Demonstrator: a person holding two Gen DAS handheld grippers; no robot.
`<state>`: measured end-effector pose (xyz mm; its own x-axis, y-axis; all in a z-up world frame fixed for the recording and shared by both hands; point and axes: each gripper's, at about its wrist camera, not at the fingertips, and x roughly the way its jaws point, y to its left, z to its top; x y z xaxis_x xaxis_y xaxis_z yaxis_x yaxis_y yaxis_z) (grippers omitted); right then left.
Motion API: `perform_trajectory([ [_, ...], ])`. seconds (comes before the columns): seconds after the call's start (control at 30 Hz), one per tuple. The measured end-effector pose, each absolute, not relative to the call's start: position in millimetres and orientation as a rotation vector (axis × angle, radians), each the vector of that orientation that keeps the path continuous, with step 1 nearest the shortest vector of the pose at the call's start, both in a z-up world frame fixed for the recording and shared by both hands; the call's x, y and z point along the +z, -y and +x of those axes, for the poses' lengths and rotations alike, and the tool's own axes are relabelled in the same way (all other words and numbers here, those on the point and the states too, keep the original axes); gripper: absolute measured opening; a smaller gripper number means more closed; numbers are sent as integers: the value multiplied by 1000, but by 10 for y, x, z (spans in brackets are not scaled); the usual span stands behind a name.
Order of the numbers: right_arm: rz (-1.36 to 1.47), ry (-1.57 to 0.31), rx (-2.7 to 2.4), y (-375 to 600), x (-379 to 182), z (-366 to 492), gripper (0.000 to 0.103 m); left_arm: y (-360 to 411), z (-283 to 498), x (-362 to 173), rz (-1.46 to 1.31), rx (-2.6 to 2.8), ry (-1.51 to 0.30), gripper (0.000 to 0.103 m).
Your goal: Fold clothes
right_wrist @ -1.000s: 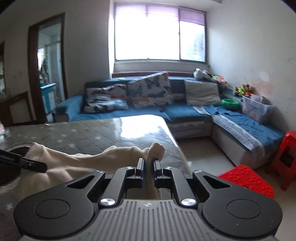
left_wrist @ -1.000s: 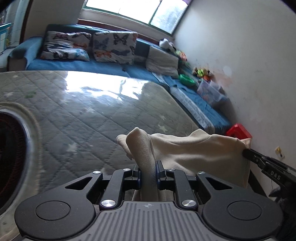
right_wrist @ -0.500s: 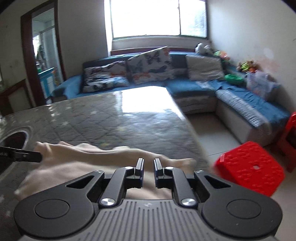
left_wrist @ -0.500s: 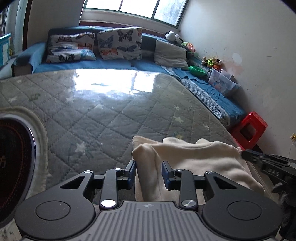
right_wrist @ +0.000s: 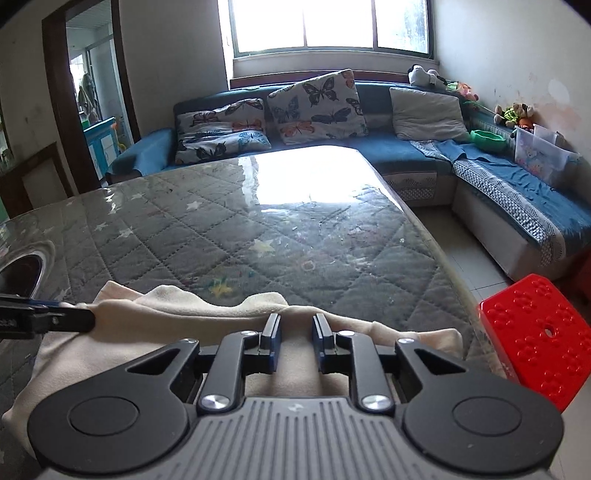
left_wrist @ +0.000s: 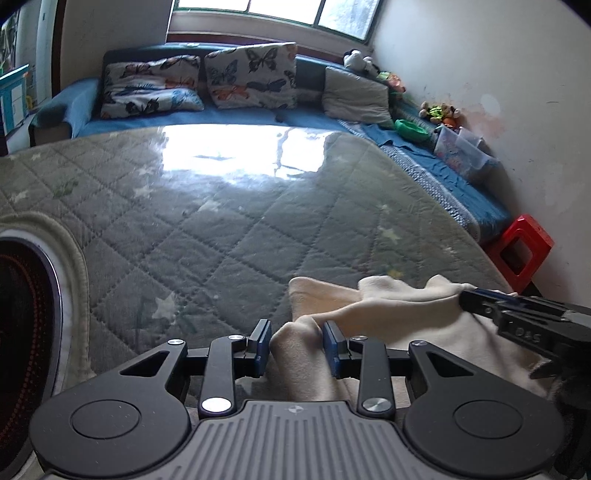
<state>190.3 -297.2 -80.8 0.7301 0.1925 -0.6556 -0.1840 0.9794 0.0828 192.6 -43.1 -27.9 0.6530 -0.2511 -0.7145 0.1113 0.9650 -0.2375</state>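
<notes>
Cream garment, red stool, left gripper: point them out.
Cream garment (right_wrist: 155, 332), right wrist view, folded top layer.
Red stool (right_wrist: 535, 332), right wrist view, seat top.
Left gripper (left_wrist: 297, 341), left wrist view, midway between fingertips.

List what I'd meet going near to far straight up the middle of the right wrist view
right gripper → cream garment → quilted grey table cover → glare patch on the cover → blue sofa → butterfly cushion → window

Both wrist views sit low over the quilted table (left_wrist: 229, 229), facing the sofa (right_wrist: 399, 147) — sharing the cream garment (right_wrist: 207, 310).
</notes>
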Motion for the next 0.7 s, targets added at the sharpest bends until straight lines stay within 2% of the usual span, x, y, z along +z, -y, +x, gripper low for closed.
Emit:
perform_trajectory([
  [0.13, -9, -707, 211, 2956, -738, 1822, 27, 418, 1858, -231, -180, -212, -819, 38],
  [0.2, -12, -703, 223, 2940, -704, 1756, 34, 405, 1818, -190, -178, -216, -813, 43],
  [0.33, -21, -703, 255, 2893, -652, 1564, 40, 410, 1656, -119, -153, -220, -792, 46],
  [0.4, -19, -699, 265, 2897, -635, 1470, 48, 421, 1545, -97, -136, -225, -780, 52],
  [0.63, -29, -687, 247, 2923, -672, 1022, 48, 491, 1162, -112, -84, -236, -759, 56],
  [0.7, -32, -684, 242, 2931, -682, 895, 45, 509, 1093, -144, -78, -238, -763, 58],
])
